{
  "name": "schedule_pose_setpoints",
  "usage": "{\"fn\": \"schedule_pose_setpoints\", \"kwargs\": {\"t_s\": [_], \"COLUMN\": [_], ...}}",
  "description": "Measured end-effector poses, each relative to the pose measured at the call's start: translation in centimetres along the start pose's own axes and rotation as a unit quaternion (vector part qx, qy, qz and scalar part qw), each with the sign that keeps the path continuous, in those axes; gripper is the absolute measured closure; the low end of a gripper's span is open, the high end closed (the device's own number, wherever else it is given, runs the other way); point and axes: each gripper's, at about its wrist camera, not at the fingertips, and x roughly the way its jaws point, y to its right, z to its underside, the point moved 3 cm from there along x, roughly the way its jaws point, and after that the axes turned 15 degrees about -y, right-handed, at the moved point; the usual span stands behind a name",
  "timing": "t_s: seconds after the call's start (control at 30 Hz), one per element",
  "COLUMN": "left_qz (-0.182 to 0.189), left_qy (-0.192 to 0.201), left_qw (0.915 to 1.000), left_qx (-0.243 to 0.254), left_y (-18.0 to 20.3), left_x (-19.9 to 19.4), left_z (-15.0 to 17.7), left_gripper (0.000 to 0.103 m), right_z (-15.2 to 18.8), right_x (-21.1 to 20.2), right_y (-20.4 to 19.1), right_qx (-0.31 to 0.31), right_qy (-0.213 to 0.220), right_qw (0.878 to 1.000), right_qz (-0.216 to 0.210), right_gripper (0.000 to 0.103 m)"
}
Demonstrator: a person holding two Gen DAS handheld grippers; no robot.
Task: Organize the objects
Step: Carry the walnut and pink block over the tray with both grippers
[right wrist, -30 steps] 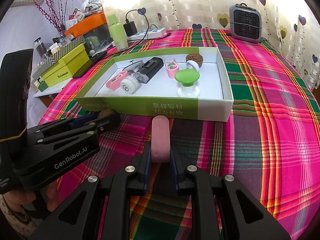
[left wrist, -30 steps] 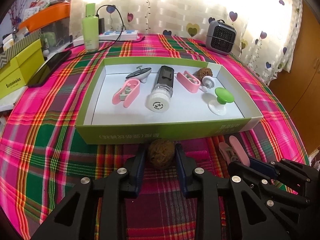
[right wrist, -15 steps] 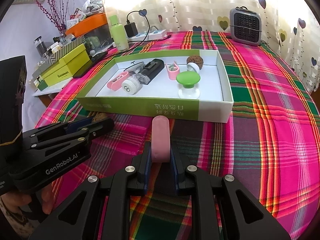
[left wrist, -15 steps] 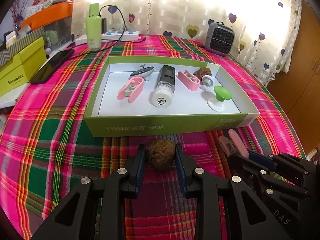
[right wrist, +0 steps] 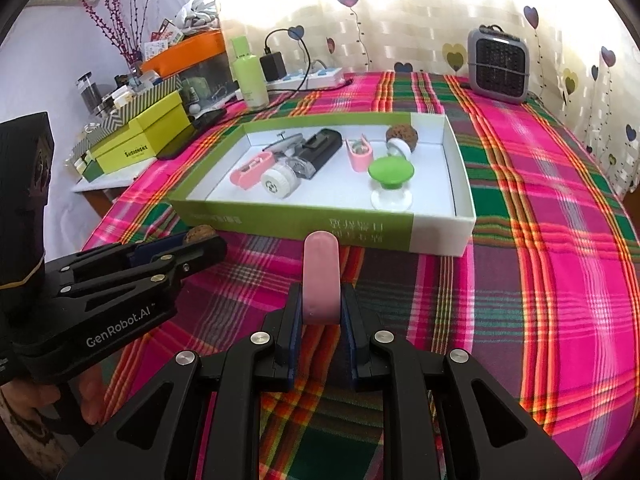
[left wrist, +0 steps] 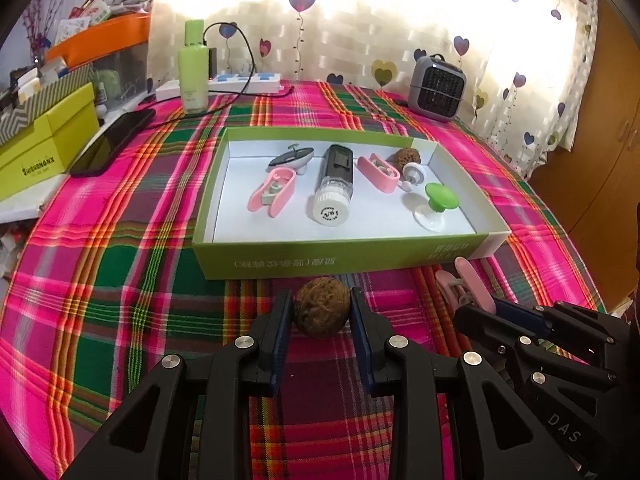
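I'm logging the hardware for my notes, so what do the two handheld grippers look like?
Both are matte black plastic with triangular cut-outs, silver screw heads and dark blue finger pads. The left gripper carries white "GenRobot.AI" lettering; the right gripper shows "DAS".

Lower half of the pink clip (right wrist: 321, 280) hidden between the right gripper's fingers (right wrist: 294, 332), far walnut (left wrist: 403, 157) partly behind a white roller (left wrist: 414, 173), box lettering (right wrist: 356, 230) blurred, left gripper (right wrist: 200, 246) body cut off at left edge
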Motion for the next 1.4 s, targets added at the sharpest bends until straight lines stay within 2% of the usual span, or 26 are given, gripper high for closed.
{"fn": "schedule_pose_setpoints", "kwargs": {"t_s": [0.73, 1.0, 1.4], "left_qz": [0.01, 0.009, -0.001], "left_qy": [0.026, 0.027, 0.016], "left_qw": [0.9995, 0.9996, 0.9998], "left_qx": [0.012, 0.006, -0.008], "left_y": [-0.2, -0.7, -2.1], "left_x": [-1.8, -1.4, 0.3], "left_z": [-2.1, -3.5, -5.5], "left_gripper": [0.076, 0.076, 0.076], "right_z": [-2.6, -3.9, -6.6], "right_x": [-0.8, -0.6, 0.4], "right_y": [-0.7, -0.2, 0.5], "right_qx": [-0.015, -0.013, -0.016], "right_qy": [0.016, 0.016, 0.016], "right_qw": [1.0, 1.0, 1.0], "right_qz": [0.001, -0.004, 0.009], "right_gripper": [0.085, 0.085, 0.085]}}
